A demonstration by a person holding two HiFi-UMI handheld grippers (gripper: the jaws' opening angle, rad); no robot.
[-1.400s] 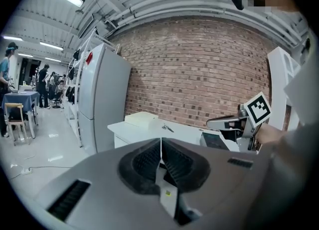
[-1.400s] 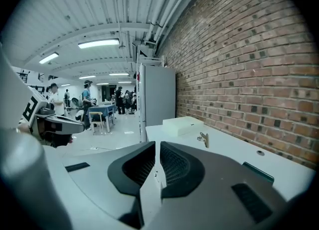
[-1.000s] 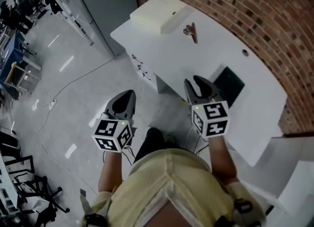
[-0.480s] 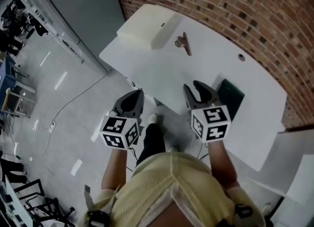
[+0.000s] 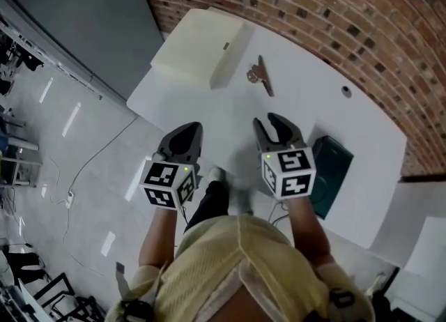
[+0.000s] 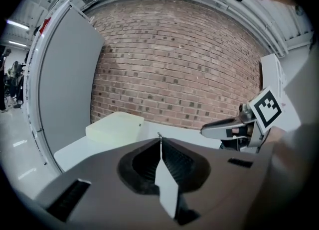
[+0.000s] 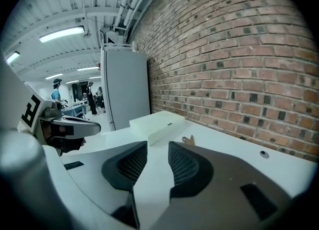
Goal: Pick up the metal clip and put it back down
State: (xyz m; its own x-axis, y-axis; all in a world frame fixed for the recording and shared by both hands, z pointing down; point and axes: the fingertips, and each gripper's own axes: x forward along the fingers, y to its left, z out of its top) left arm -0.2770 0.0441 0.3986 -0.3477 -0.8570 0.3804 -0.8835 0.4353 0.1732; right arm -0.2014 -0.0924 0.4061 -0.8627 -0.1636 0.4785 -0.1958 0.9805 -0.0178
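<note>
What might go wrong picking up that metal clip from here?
The right tongs, which have just been opening and hold nothing, are short of the metal clip. It lies loose on the smooth table, so they may push it instead of gripping. The cream box sits close beside the clip and could get bumped.

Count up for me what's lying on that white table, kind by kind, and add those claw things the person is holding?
Metal clip: 1
Cream box: 1
Dark green flat pad: 1
Claws: 2, the left claw shut, the right claw open, both empty
Total: 5
</note>
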